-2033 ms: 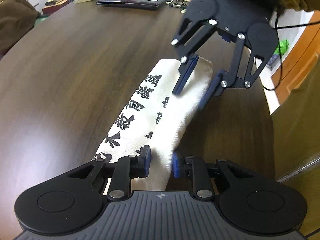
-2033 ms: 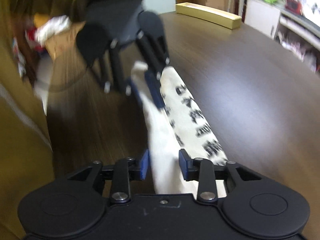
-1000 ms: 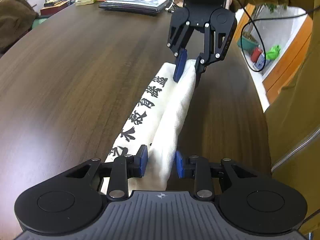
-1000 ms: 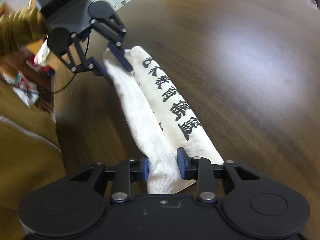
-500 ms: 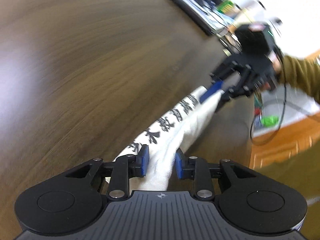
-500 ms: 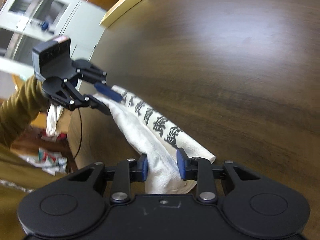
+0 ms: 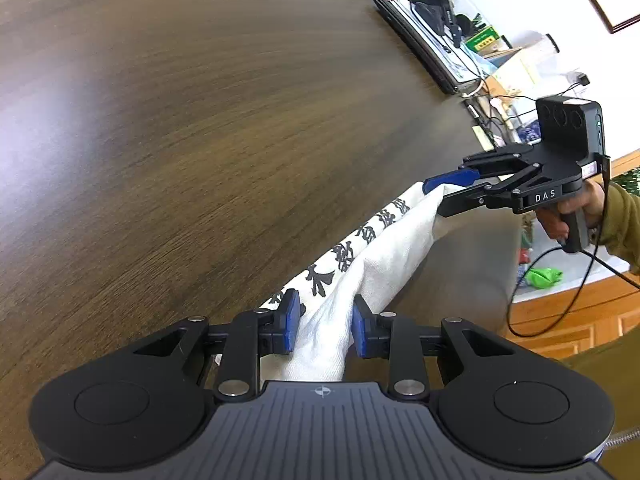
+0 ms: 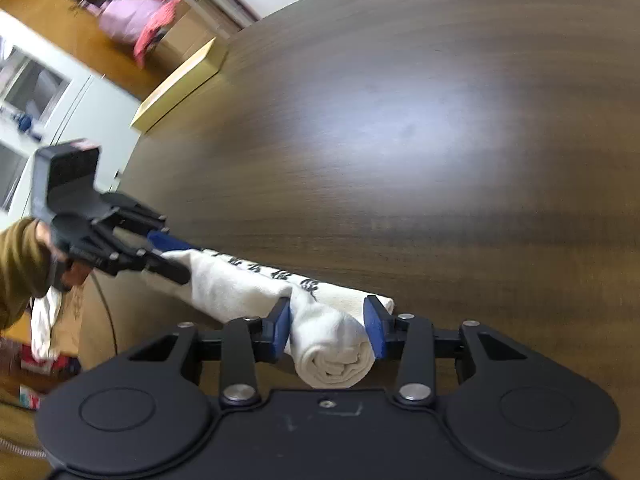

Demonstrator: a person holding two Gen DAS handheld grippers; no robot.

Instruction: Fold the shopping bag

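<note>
A cream shopping bag with black characters, rolled into a long bundle, lies on the dark wooden table near its edge. My left gripper is shut on one end of it, the cloth pinched between its blue pads. At the far end, my right gripper straddles the bundle. In the right wrist view the rolled end of the bag sits round and unsqueezed between the jaws of the right gripper, which are opening. The left gripper shows at the left there, held by a hand in an olive sleeve.
A laptop and desk clutter sit at the table's far side. A long yellow box lies on the far edge in the right wrist view. A black cable hangs from the right gripper past the table's edge.
Both grippers have rolled over sideways with the bundle between them, and the whole scene now sits tilted. The right jaws now stand wider around the rolled end.
</note>
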